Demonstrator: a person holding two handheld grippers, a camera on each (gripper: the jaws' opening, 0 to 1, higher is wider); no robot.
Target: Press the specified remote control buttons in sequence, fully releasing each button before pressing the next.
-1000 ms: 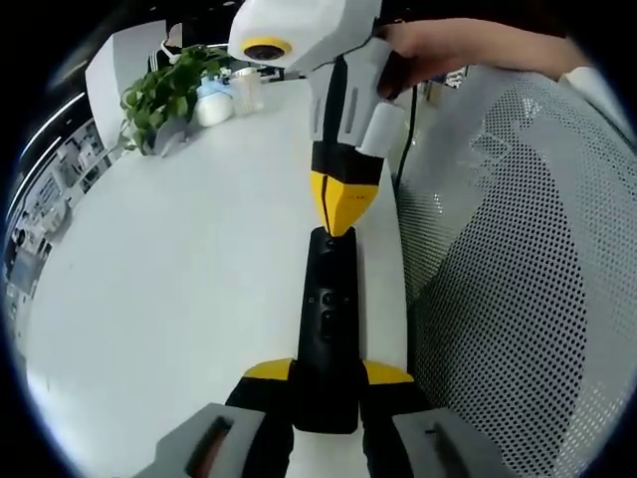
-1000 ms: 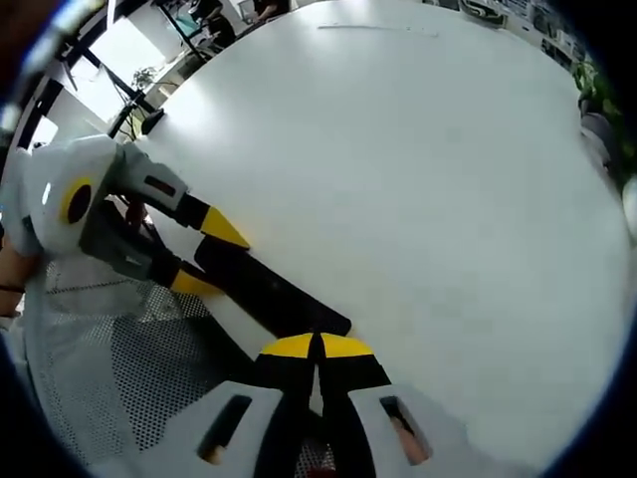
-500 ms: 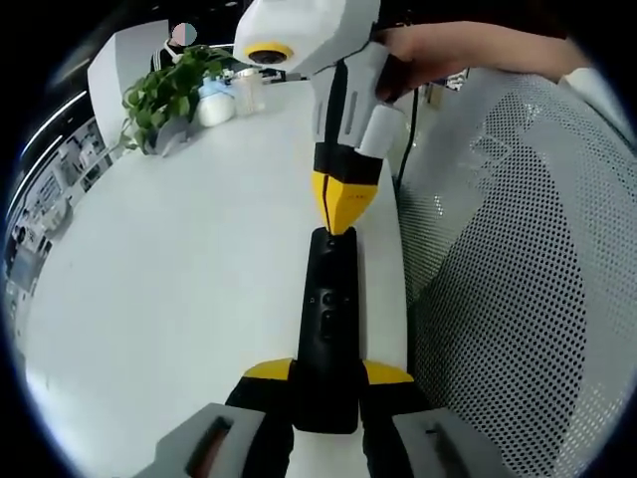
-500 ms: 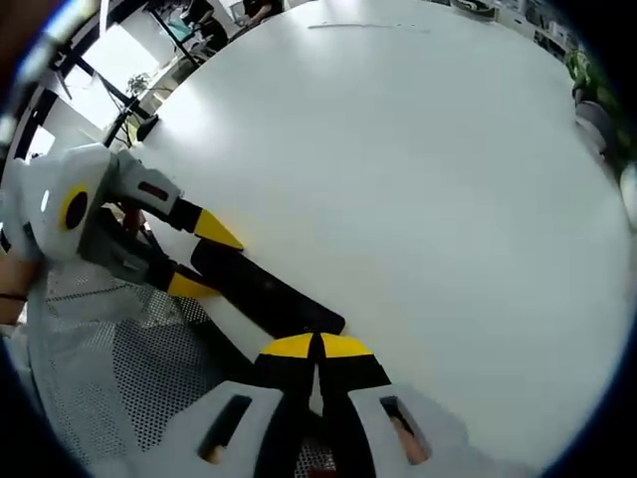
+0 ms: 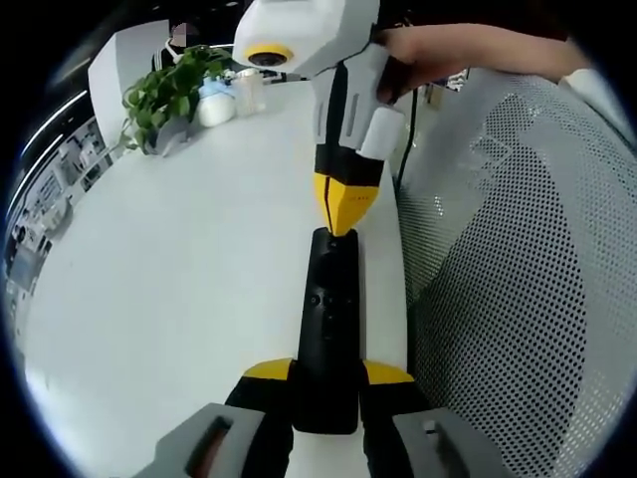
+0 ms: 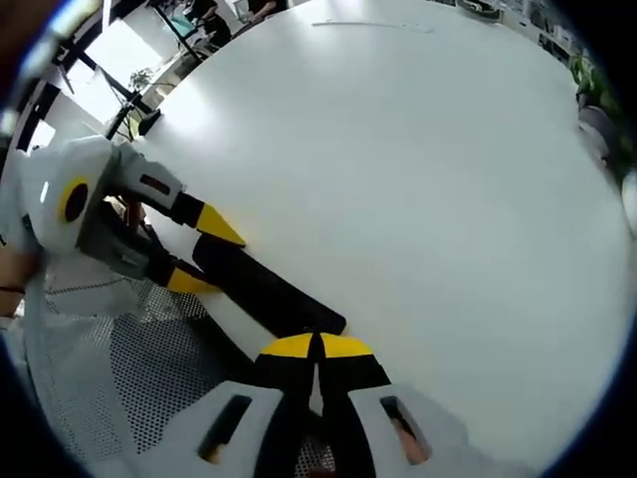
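- The left hand-held gripper [image 5: 326, 383] is clenched on the near end of a black remote control [image 5: 328, 329], one yellow-tipped jaw on each long side, holding it along the right edge of the white surface [image 5: 169, 289].
- The right hand-held gripper [image 5: 342, 221] comes in from the far side with its jaws drawn together into a single yellow point, grasping nothing. That point sits at the far end of the remote control; whether it is pressing or only touching cannot be told.
- In the right gripper view the same closed right hand-held gripper [image 6: 317, 351] meets the end of the remote control [image 6: 267, 289], while the left hand-held gripper [image 6: 204, 254] holds the other end.
- Two small round buttons [image 5: 326, 303] lie mid-body, near of the tip and untouched now.
- Judgement: the task looks mid-sequence at best. No display or light shows which presses are done, so the count left is unknown; the mid-body buttons may be next.
- A mesh chair back [image 5: 518, 299] stands right of the surface; a potted plant [image 5: 169, 95] and small containers [image 5: 214, 105] sit far left, well apart from the remote control.
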